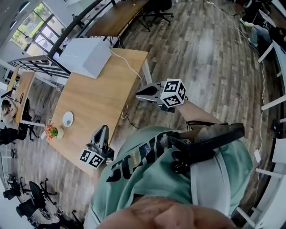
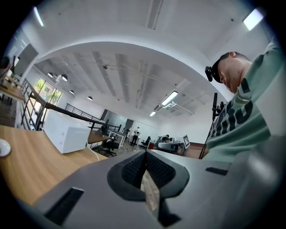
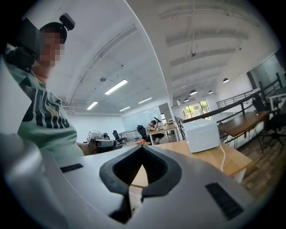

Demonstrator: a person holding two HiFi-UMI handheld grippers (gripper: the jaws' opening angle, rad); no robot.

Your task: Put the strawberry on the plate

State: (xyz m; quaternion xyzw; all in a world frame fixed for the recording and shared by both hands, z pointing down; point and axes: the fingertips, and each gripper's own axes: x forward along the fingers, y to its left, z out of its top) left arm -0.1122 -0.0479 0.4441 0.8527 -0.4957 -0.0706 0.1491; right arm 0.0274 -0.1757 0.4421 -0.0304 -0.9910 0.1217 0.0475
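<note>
Nearest us is the person's green T-shirt (image 1: 147,179). Just beyond it, the left gripper (image 1: 103,128) hangs over the near corner of the wooden table (image 1: 98,96). Its jaws are pressed together with nothing between them. To the right, off the table's right side and above the plank floor (image 1: 210,67), the right gripper (image 1: 139,93) points left toward the table. Its jaw tips also meet, and it carries nothing.

On the table's left edge, toward the near end, we see a small red, green and orange cluster (image 1: 51,131). The strawberry may be part of it, but it is too small for us to pick out. A small pale bowl (image 1: 60,133) sits just right of the cluster. A little farther along lies the white plate (image 1: 68,119), apart from both and well apart from either gripper.

At the table's far end stands a white boxy appliance (image 1: 85,56). A white cable (image 1: 126,64) runs from it toward the table's right edge. Farther still are a darker desk (image 1: 118,18) and a black office chair (image 1: 158,9).
</note>
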